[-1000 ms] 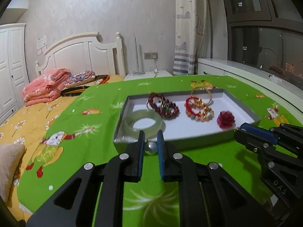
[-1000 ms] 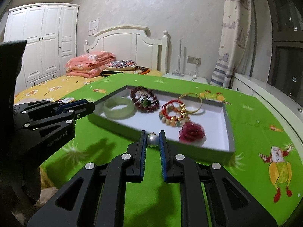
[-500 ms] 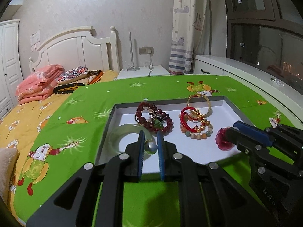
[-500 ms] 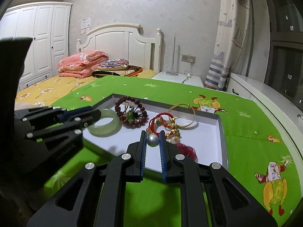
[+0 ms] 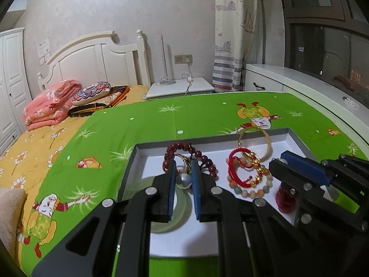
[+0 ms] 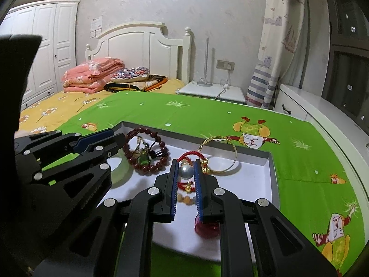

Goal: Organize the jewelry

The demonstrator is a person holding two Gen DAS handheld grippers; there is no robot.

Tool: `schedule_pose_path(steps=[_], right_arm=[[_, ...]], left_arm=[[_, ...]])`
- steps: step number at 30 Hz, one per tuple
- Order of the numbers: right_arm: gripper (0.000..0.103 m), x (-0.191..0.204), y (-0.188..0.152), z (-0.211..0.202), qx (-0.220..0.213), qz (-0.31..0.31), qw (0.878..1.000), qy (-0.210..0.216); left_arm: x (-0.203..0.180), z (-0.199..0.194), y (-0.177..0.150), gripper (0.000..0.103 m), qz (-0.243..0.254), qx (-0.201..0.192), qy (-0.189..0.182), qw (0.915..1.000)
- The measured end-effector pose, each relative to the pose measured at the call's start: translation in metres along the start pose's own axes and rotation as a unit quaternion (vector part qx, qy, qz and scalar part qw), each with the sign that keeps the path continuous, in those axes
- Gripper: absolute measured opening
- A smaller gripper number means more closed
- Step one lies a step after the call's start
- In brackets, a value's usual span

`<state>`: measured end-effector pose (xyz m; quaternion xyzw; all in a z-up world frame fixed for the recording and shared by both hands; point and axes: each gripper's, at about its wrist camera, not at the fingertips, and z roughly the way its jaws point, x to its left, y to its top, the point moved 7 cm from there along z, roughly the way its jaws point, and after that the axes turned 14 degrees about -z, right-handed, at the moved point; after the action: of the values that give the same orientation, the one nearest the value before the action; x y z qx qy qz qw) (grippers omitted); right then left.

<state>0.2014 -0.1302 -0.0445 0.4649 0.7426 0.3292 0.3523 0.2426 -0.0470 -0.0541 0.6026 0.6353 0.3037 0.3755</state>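
Your left gripper (image 5: 183,180) has its fingers nearly closed on a round silvery pearl bead (image 5: 183,181), and your right gripper (image 6: 186,171) pinches a second pearl-white round bead (image 6: 186,170) the same way, each held at the blue pad tips. Both beads hang above the shallow white cardboard tray (image 6: 256,173) on the green cartoon-print counter cloth (image 6: 184,113).

In the left wrist view the bead sits at frame centre, over the pale green jade bangle (image 5: 184,207) and just in front of the dark red wooden bead bracelet (image 5: 207,161). In the right wrist view the bead hovers over the red cord bracelet with gold charms (image 6: 191,155); the thin gold bangle (image 6: 219,157) lies to its right.

The relation that matters: bare tray floor lies right of centre, nearer your right gripper, so that bead probably has the clearer drop.
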Motion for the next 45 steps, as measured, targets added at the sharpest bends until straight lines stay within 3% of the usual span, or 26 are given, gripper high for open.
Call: schedule_pose_path(steps=[17,21,24,31,33,36,45], right_arm=[[0.015,-0.025,-0.003,0.032,0.036,0.042,0.998,-0.013],[0.017,-0.028,-0.004,0.033,0.038,0.046,0.998,-0.015],[0.028,-0.029,-0.004,0.032,0.035,0.049,0.998,-0.016],[0.029,-0.029,-0.006,0.028,0.031,0.058,0.998,-0.017],[0.030,-0.030,-0.006,0.024,0.026,0.063,0.997,-0.018],[0.040,-0.033,-0.007,0.016,0.016,0.067,0.997,-0.031],[0.062,-0.031,-0.009,-0.010,0.005,0.079,0.996,-0.040]], left_arm=[[-0.002,0.029,-0.001,0.015,0.002,0.021,0.009,0.9997],[0.001,0.026,-0.001,0.038,-0.004,0.018,0.011,0.9998],[0.003,0.024,0.000,0.050,-0.007,0.014,0.012,0.9998],[0.007,0.017,0.000,0.061,-0.009,0.003,0.011,0.9999],[0.008,0.014,0.001,0.069,-0.012,-0.001,0.009,0.9999],[0.014,0.004,0.002,0.081,-0.019,-0.019,0.006,0.9996],[0.025,-0.032,0.002,0.095,-0.009,-0.057,0.005,0.9983]])
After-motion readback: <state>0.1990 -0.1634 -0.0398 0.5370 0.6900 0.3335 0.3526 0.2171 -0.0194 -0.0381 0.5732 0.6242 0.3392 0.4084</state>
